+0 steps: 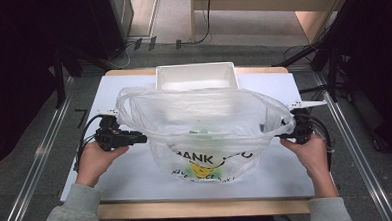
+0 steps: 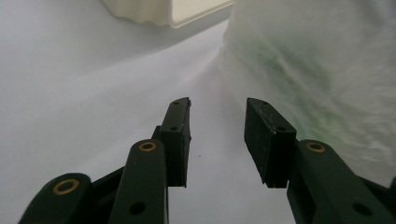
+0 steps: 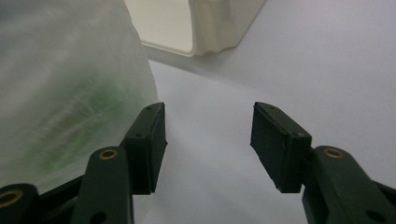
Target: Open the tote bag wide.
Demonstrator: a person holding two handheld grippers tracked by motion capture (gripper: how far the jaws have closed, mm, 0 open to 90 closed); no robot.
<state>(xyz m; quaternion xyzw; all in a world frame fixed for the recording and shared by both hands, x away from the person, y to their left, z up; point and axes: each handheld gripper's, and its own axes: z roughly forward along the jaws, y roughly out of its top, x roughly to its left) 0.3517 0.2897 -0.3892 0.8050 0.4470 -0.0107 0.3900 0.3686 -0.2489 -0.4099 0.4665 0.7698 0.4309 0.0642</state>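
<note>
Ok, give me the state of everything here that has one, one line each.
plastic bag: standing, mouth spread wide, greenish contents inside
white bin: upright, open top, behind the bag
left gripper: open, nothing between the jaws
right gripper: open, nothing between the jaws

Translucent white plastic bag (image 1: pixel 204 120) with black lettering and yellow-green print, white bin (image 1: pixel 195 76), white table (image 1: pixel 131 168)

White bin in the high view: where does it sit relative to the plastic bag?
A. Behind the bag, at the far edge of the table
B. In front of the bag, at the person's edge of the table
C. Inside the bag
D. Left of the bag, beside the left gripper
A: the white bin stands beyond the plastic bag, at the far edge of the table.
</note>
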